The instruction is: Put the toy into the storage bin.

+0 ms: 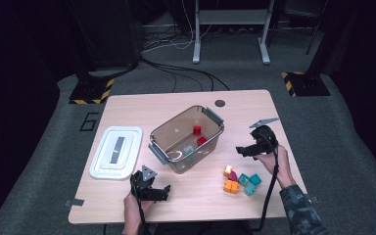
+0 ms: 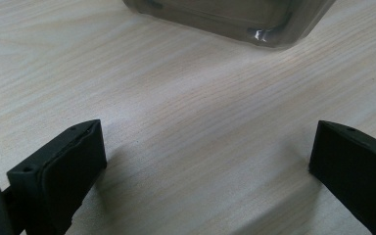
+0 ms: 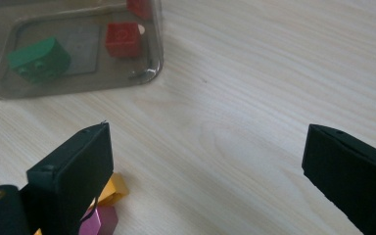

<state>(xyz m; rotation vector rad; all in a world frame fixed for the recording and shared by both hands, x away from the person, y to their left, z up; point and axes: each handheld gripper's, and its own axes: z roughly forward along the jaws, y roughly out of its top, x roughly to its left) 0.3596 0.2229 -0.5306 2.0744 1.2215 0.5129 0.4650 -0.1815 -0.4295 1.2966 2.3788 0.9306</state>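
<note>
A large outlined digit "6" [image 1: 89, 121] is marked on the grey floor [image 1: 39, 147], just off the far left corner of the table [image 1: 254, 105]. No other lettering, label or brand can be read anywhere.

The wooden table [image 1: 127, 105] carries a clear bin [image 1: 186, 138], white lid [image 1: 116, 151] and loose blocks [image 1: 241, 180].

The clear plastic bin [image 1: 186, 139] stands across the middle of the wooden table [image 1: 254, 105], with its white lid [image 1: 116, 152] lying flat just to its left. Bare wood runs between the bin and the left gripper [image 1: 157, 192] at the near edge. A cluster of small coloured blocks [image 1: 241, 181] crowds the near right, below the right gripper [image 1: 243, 150]; the far edge lies open.
</note>
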